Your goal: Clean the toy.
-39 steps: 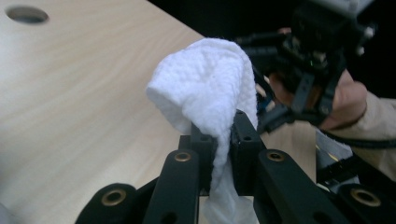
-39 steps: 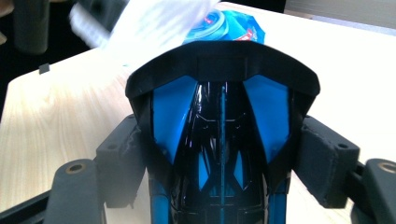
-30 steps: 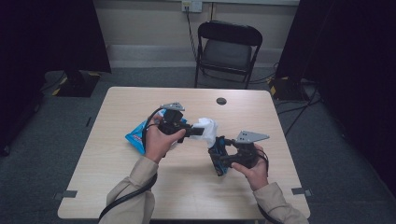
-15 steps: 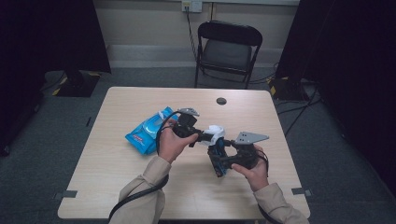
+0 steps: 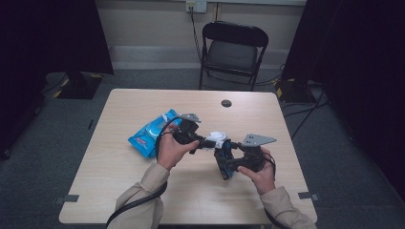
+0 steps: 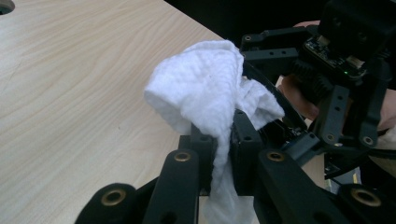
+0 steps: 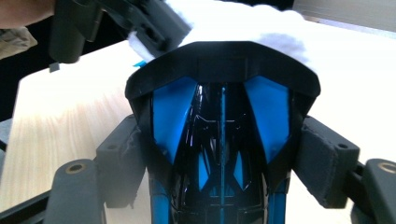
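The left gripper [image 6: 219, 158] pinches a white wipe [image 6: 212, 100] and presses it against the top edge of the black-and-blue object [image 7: 222, 140] clamped upright in the right gripper [image 7: 224, 177].

We see the left hand-held gripper [image 5: 210, 141] clamped on a white wipe [image 5: 219, 137], pressing it against the black-and-blue object [image 5: 224, 160] held in the right hand-held gripper [image 5: 228, 164] above the table [image 5: 119, 191]. A blue wipes pack [image 5: 148, 135] lies just beside the left hand [image 5: 171, 150].
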`<state>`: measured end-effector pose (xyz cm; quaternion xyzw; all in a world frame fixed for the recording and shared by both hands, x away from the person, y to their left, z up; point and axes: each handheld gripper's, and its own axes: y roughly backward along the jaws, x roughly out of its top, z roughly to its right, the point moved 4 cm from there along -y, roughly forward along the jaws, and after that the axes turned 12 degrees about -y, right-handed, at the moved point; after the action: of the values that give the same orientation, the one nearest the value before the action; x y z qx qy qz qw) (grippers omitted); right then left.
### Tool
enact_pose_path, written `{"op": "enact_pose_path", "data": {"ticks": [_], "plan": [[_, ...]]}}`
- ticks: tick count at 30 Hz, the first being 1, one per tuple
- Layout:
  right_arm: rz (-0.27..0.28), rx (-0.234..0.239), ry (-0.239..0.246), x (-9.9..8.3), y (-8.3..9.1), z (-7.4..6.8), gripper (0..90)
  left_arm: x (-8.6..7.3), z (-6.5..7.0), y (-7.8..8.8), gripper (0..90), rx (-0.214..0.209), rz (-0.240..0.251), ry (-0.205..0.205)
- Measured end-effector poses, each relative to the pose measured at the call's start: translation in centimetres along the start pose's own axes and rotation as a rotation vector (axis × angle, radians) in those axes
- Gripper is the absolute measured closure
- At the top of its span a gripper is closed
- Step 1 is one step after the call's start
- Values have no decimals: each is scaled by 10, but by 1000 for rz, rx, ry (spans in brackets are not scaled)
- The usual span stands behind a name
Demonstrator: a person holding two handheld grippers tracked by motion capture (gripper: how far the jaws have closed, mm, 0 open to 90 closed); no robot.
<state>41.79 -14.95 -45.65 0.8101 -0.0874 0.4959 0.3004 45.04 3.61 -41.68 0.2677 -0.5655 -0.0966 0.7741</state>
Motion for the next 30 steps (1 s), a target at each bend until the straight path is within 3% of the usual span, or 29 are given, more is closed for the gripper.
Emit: {"op": "enact_pose_path", "data": {"ticks": [7, 14, 20, 30], "plan": [[27, -25, -37, 1, 5, 11, 254, -8, 7, 5, 825, -33, -18, -21], [17, -18, -26, 1, 3, 7, 254, -25, 7, 1, 825, -20, -59, -25], [32, -4, -16, 6, 5, 3, 254, -29, -5, 13, 823, 48, 13, 12], [43, 9, -17, 9, 7, 0, 254, -33, 4, -11, 822, -33, -6, -4]]}}
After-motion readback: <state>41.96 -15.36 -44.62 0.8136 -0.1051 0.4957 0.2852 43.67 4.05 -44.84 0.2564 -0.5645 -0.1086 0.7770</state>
